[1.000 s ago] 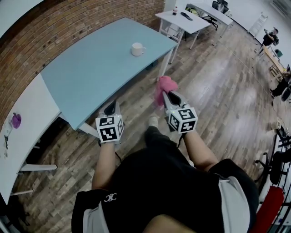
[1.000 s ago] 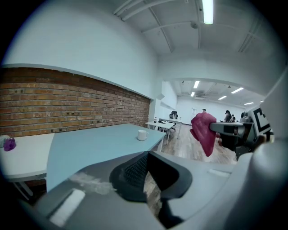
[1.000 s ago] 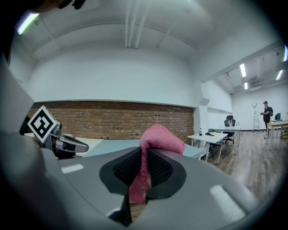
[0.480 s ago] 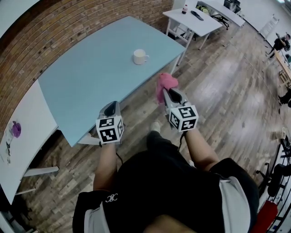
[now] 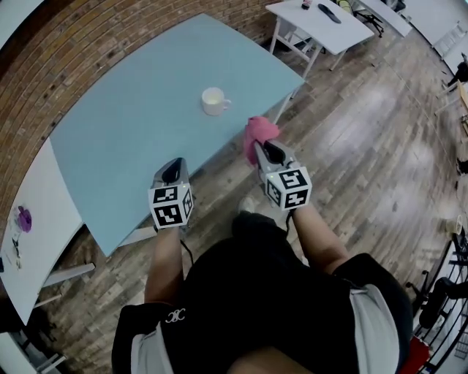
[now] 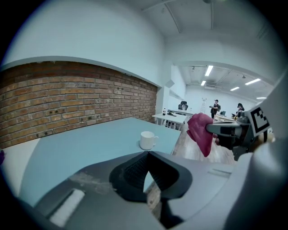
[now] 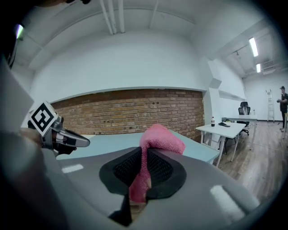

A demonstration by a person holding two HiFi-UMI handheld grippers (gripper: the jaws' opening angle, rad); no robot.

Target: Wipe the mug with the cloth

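A white mug [image 5: 213, 101] stands upright on the light blue table [image 5: 131, 139], toward its far right part. My right gripper [image 5: 263, 148] is shut on a pink cloth [image 5: 257, 134], which bulges above the jaws just off the table's near edge, short of the mug. In the right gripper view the cloth [image 7: 157, 139] is pinched between the pads [image 7: 164, 168] and hangs down. My left gripper [image 5: 174, 168] is shut with nothing in it, over the table's near edge. From the left gripper [image 6: 147, 153] view the mug [image 6: 147, 140] is ahead and the cloth [image 6: 201, 132] to the right.
A brick wall [image 5: 66, 44] runs behind the blue table. A white table [image 5: 322, 22] with a bottle and a dark object stands at the back right. Another white table [image 5: 36, 212] with a purple item is at the left. Wooden floor [image 5: 365, 161] lies to the right.
Both grippers have come forward toward the blue table with the person. The mug is now closer to them. The cloth stays in the right gripper.
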